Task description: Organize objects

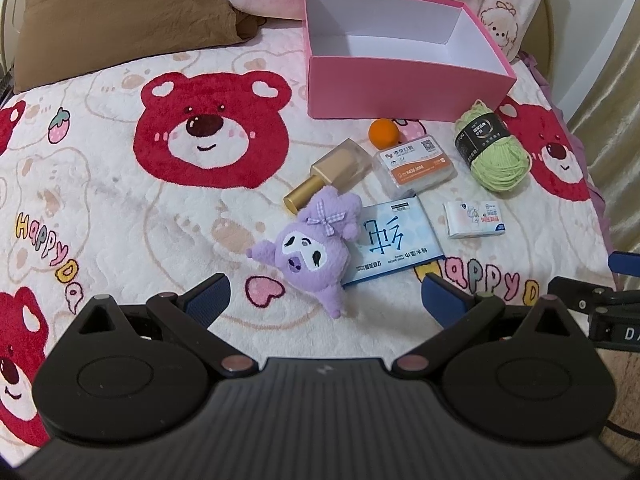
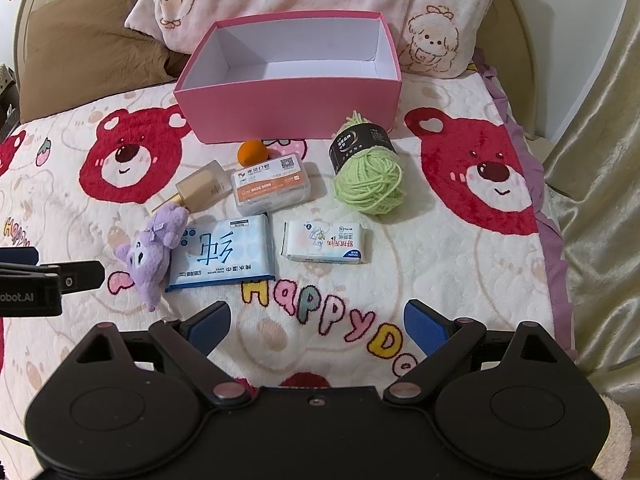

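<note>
On bedspread (image 2: 460, 260) | pink box (image 2: 288, 108) open, white inside, empty

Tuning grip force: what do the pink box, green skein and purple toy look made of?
Open pink rectangular box: looks like matte cardboard, with thin stiff walls and a white lining. Light green skein with black band: soft wound yarn strands, fibre unclear. Small purple plush toy: fuzzy fabric, probably stuffed.

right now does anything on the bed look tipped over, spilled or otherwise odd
Nothing is spilled or damaged. The gold-capped bottle lies on its side instead of standing, and the purple plush toy lies partly over the blue wipes pack. The pink box is upright and empty. Both grippers, left and right, are open.
</note>
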Demonstrator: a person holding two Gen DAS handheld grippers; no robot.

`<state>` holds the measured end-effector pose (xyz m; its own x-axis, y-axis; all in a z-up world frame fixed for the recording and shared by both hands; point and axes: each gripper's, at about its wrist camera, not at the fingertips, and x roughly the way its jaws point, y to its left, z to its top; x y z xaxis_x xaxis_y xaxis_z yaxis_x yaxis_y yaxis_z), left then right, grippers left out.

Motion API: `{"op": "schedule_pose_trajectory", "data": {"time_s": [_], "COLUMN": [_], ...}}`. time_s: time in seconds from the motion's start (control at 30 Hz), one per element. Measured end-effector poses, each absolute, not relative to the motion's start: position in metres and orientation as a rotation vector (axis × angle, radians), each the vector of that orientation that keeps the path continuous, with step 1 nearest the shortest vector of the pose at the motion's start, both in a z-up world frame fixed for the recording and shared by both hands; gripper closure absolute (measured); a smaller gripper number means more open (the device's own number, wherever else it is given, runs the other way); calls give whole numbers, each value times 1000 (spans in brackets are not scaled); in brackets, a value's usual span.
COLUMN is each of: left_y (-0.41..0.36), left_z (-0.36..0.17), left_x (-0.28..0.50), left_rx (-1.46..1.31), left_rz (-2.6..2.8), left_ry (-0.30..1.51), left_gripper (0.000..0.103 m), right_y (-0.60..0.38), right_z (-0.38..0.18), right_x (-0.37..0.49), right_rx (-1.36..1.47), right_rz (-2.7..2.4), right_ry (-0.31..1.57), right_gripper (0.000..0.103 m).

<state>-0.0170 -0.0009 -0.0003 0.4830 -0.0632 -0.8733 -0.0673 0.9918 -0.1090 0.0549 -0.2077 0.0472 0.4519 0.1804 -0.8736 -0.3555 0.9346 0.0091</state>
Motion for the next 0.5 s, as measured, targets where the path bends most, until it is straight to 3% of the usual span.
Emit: {"op": "schedule_pose_trajectory", "data": {"time_s": [0.5], "left_y": [-16], "left_z": [9], "left_x": [-13], "left_rx": [-118], "left_rz": [3], "left_ry": [1058], "left_gripper": [2], "right_y": [-221], "right_z": [59], "right_x": [55], "right_rx": [-176], "right_rz": [402], "right_ry": [988], "right_gripper": [7]}}
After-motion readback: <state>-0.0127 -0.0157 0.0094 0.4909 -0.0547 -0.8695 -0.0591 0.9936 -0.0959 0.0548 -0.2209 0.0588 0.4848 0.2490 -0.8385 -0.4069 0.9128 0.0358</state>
